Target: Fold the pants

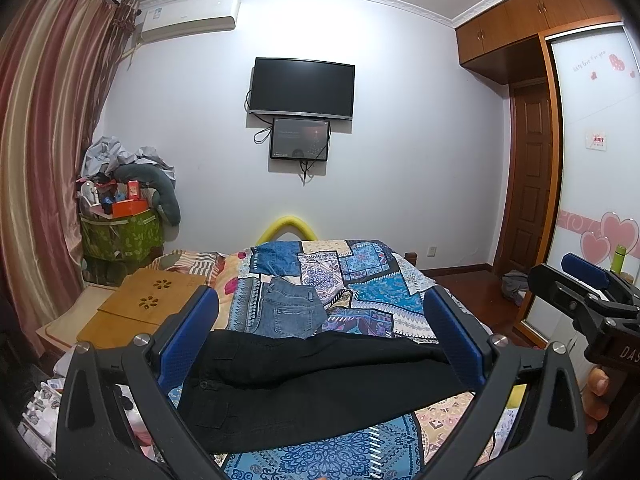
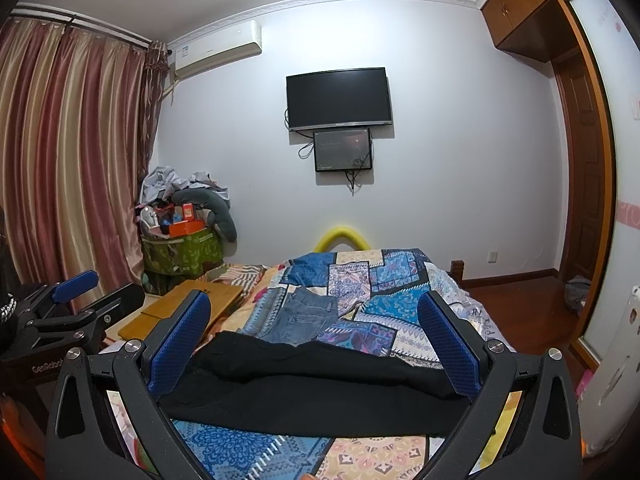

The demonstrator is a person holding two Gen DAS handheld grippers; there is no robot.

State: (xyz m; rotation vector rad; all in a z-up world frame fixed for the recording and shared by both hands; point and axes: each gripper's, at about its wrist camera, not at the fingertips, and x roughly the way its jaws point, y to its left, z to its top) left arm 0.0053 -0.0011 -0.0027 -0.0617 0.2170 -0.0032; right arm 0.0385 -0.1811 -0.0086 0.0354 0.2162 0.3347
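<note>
**Black pants lie sideways in front of you**

The black pants (image 1: 320, 384) lie flat on the bed (image 1: 360, 292), in front of the folded jeans (image 1: 292, 312). Their long way runs left to right, across both of your hand-held grippers. Your left hand-held gripper (image 1: 320, 340) is wide open and holds nothing. Your right hand-held gripper (image 2: 316, 344) is wide open and empty too. Both hang just above the pants. The waist end looks nearer your left one, so I think it grabs there.

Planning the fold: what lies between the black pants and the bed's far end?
Folded blue jeans on the patchwork quilt, beyond the black pants; both views show them.
</note>
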